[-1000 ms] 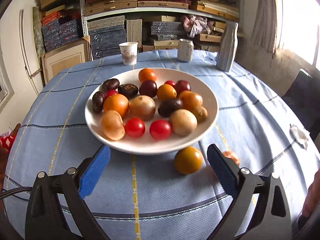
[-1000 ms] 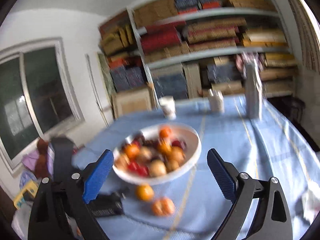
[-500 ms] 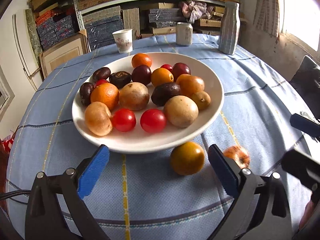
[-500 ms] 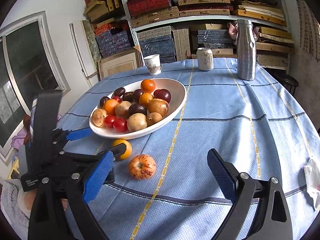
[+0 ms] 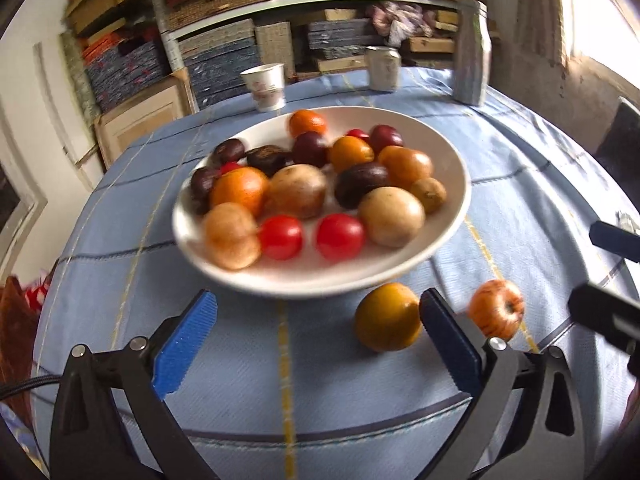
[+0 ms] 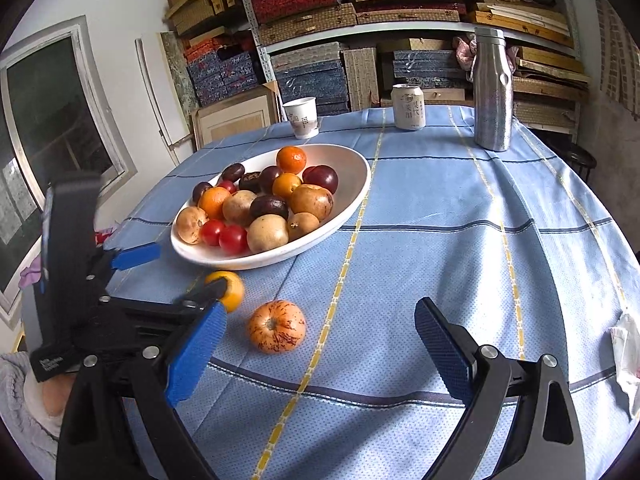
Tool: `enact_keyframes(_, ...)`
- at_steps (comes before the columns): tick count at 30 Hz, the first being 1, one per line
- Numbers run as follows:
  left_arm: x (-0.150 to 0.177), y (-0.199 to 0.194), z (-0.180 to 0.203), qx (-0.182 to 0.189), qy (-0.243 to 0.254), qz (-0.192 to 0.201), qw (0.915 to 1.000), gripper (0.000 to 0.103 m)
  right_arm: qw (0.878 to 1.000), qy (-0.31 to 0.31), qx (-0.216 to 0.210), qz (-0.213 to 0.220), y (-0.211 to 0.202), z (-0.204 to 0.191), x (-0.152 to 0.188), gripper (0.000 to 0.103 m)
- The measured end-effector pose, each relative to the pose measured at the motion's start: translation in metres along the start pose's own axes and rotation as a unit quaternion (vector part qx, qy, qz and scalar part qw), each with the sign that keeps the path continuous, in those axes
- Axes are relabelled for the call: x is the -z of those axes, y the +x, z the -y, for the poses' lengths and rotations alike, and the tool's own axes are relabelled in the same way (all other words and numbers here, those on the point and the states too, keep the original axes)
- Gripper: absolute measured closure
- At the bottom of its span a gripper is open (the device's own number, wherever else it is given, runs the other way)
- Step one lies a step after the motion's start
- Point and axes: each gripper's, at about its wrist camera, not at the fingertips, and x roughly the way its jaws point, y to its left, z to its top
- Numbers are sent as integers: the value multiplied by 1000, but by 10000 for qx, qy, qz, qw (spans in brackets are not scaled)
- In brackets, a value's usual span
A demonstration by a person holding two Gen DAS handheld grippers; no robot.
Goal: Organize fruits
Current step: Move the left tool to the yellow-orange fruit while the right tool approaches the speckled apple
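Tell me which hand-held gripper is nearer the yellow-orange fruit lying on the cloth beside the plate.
Left. The left hand-held gripper has that yellow-orange fruit right against its right finger. The right hand-held gripper is farther back, lined up on the speckled fruit.

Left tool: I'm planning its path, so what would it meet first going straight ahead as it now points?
Probably the white fruit plate's near rim; the open left tool centres there, with the yellow-orange round fruit right of centre.

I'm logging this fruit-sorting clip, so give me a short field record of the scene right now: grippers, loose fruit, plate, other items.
left gripper: open, empty, aimed at the plate's near rim
right gripper: open, empty
loose fruit: yellow-orange fruit and speckled fruit, both on the tablecloth
plate: white, heaped with mixed fruit
behind plate: paper cup, can, steel bottle
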Motion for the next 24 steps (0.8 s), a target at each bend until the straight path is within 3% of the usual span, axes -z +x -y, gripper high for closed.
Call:
enact_keyframes(4, 16, -15, -29, -236, -325, 44, 9992, 4, 9999, 119, -39, 23, -2, 4, -1, 7)
enact_keyframes(8, 33, -25, -45, 11, -640, 19, 9979, 4, 9999, 74, -90, 43, -3, 1, 0, 7)
enact_keyframes(17, 35, -28, -11, 188, 115, 27, 9998, 4, 9998, -141, -124, 33, -3, -4, 4, 7)
enact_keyframes(24, 35, -20, -12, 374, 38, -149, 9992, 4, 9989, -452, -102, -107, 4, -16, 9, 7)
